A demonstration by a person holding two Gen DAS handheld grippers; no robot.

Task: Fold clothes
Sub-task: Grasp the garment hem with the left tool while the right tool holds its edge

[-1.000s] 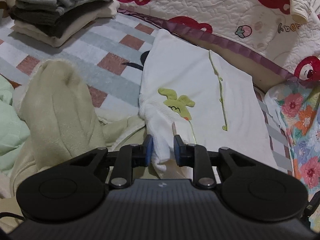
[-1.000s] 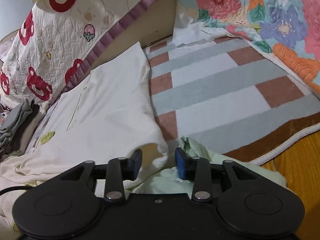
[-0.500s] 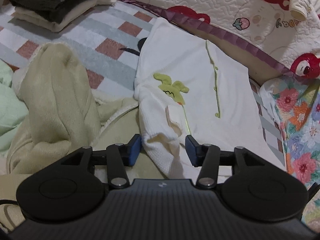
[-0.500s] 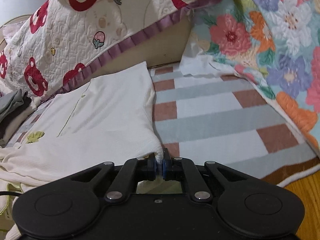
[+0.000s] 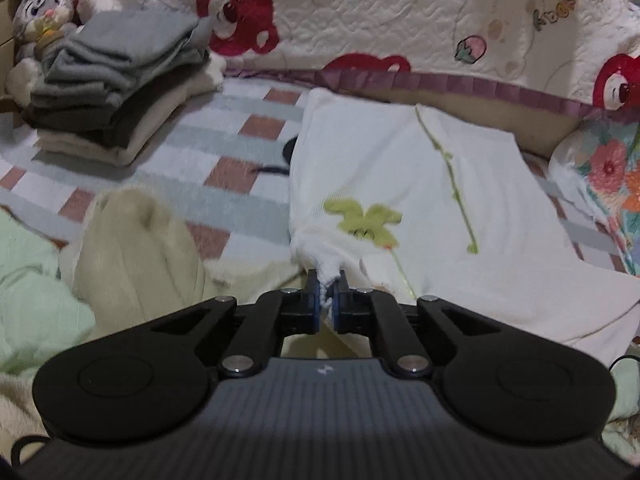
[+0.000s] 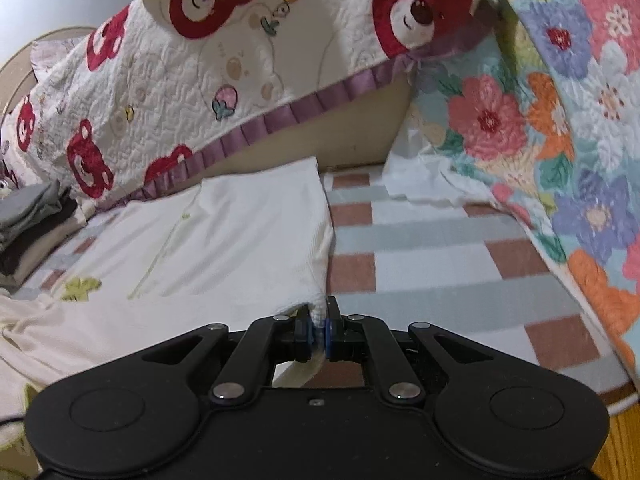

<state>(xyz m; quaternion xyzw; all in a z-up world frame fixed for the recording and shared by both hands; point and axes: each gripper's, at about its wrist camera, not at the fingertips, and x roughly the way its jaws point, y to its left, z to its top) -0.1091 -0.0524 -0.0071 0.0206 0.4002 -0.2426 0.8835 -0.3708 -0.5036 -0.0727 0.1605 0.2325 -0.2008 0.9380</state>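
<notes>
Left gripper (image 5: 327, 285): pressed together on a bunched corner of the white garment (image 5: 400, 184), which spreads forward and to the right from the blue pads.
Right gripper (image 6: 319, 322): pinching another corner of the same white garment (image 6: 240, 240); the cloth fans ahead and to its left.
Green applique (image 5: 362, 220): just ahead of the left gripper (blurred, shape unclear).
Folded stack (image 5: 116, 80): far forward-left of the left gripper, well apart.
Beige fleece (image 5: 132, 256): just left of the left gripper.
Striped blanket (image 6: 432, 264): beneath the garment, bare ahead-right of the right gripper.
</notes>
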